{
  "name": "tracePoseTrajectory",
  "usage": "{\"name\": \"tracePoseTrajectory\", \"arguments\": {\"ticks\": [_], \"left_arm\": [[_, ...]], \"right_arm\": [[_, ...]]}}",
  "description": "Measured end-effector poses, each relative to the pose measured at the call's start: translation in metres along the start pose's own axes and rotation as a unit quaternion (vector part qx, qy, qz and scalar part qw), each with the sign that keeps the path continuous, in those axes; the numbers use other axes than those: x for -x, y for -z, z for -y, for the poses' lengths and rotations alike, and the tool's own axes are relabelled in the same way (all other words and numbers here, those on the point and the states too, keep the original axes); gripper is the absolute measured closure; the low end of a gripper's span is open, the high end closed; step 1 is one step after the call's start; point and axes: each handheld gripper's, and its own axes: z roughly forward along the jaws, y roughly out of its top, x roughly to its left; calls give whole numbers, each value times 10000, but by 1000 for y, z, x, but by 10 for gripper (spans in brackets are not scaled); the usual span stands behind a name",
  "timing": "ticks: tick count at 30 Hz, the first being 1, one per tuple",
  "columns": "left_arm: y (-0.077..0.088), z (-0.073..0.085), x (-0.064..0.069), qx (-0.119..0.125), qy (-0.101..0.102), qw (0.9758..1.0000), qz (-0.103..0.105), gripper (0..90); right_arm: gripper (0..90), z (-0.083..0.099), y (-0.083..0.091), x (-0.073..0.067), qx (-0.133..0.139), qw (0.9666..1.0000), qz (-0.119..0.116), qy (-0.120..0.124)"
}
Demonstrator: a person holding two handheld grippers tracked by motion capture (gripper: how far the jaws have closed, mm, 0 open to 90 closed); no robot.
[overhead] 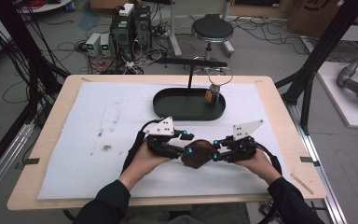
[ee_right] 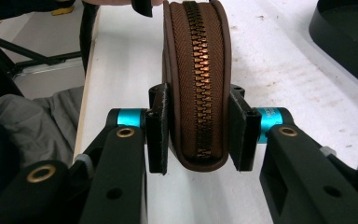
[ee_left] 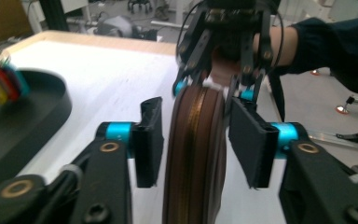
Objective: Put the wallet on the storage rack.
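while right gripper (ee_right: 198,135) clamps brown zip pouch (ee_right: 196,79), left gripper (ee_left: 196,140) agape

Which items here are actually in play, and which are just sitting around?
In play: brown zip pouch, right gripper clamped on it, left gripper open around its other end.

Lying about: black tray, key bunch on the tray's stand, white mat.

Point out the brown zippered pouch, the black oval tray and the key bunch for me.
Brown zippered leather pouch (ee_right: 196,84): right gripper view, on its zipper.
Black oval tray (overhead: 168,105): high view, on its floor.
Coloured key bunch (overhead: 212,94): high view, on the tags.
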Motion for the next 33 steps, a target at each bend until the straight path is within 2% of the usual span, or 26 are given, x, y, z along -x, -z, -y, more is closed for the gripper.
{"name": "tracePoseTrajectory", "arguments": {"ticks": [3,8,13,22,24,27,30,33], "left_arm": [[9,10,-4,-105,109,9999,-78,493],[12,26,-9,-226,305,9993,-14,465],[0,37,-14,-530,506,9971,180,410],[-27,45,-14,-816,481,9948,379,377],[-31,45,-13,-743,440,9952,458,410],[-33,43,-10,-665,288,9956,595,580],[-33,42,-10,-627,203,9960,610,640],[-33,40,-9,-638,139,9959,631,671]], "right_arm": [[653,2,2,2,-44,10000,-49,-21],[655,5,4,4,-73,9999,-135,-38],[657,8,6,6,-106,9998,-178,-30],[658,11,8,7,-122,9996,-250,-28],[658,11,8,7,-120,9996,-249,-19],[654,11,8,8,-122,9997,-209,-25],[637,12,10,8,-143,9997,-176,-31],[559,13,11,8,-134,9999,-59,-25]]}}
